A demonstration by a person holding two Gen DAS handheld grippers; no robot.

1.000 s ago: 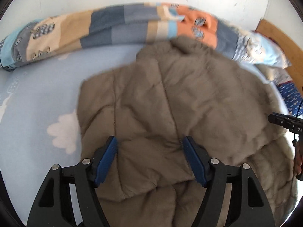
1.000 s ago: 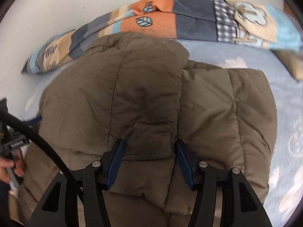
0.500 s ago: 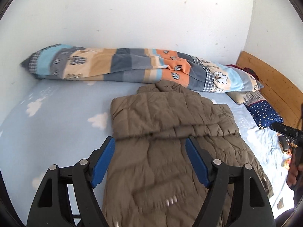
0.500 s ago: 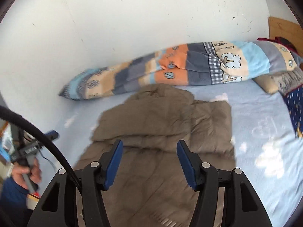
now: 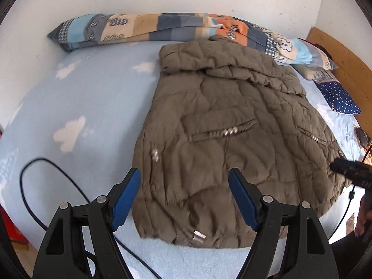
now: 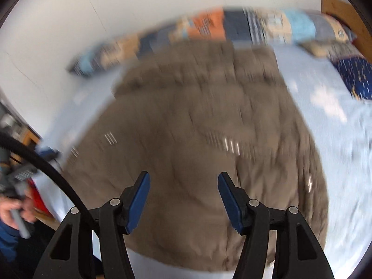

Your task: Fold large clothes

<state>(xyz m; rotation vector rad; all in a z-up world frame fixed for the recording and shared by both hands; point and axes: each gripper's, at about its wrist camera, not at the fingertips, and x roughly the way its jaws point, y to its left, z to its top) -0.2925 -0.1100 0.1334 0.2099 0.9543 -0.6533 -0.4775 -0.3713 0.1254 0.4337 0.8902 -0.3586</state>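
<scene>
Both tongs hang open and empty above the bed; the left tongs stand wide, and the right tongs have just been opening. Ahead of and beneath them a brown quilted jacket lies spread flat on the pale blue cloud-print sheet. Beyond it, against the wall, runs a rolled patchwork quilt. Right of the left tongs lies a navy dotted pillow.

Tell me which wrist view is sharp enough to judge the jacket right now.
Left wrist: mostly sharp, the jacket readable, slight smear on its zipper pulls, edges bowed by fisheye. Right wrist: heavy motion blur over the jacket and bedding; only the right gripper is crisp.
</scene>
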